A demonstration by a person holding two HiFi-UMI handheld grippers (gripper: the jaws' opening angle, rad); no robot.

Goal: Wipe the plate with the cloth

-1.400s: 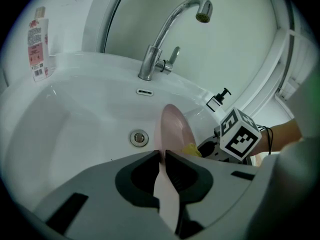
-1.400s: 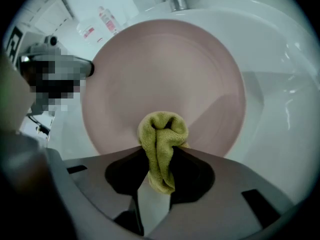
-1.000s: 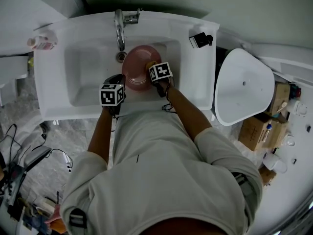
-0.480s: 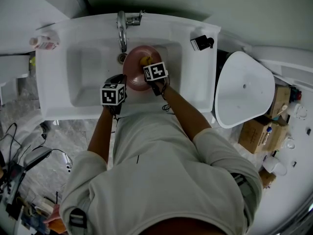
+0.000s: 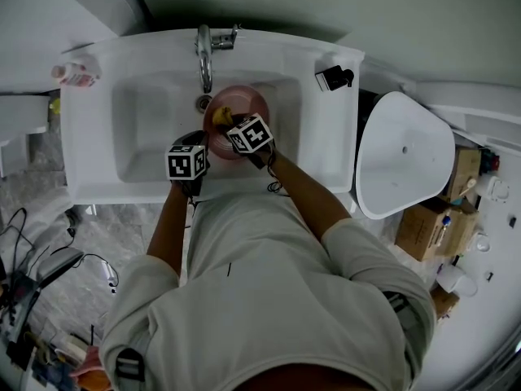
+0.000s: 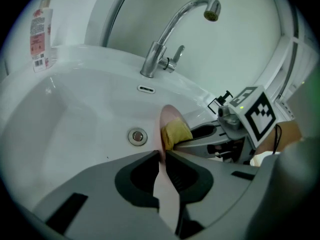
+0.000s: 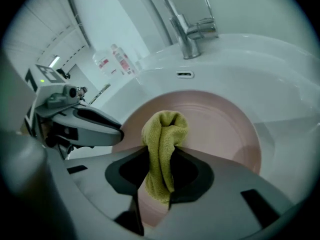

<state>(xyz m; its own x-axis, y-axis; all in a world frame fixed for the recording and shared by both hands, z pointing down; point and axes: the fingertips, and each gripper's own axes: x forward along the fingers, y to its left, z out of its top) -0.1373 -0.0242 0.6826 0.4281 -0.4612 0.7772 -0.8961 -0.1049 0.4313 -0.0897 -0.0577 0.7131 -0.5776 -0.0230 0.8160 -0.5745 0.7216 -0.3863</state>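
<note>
plate (image 7: 215, 129) in left tongs (image 6: 162, 156), cloth (image 7: 162, 134) in right tongs (image 7: 159, 159).

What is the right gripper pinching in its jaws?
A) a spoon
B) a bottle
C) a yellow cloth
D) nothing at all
C: in the right gripper view, the right gripper has its jaws shut on the yellow cloth, with the pink plate just behind it.
</note>
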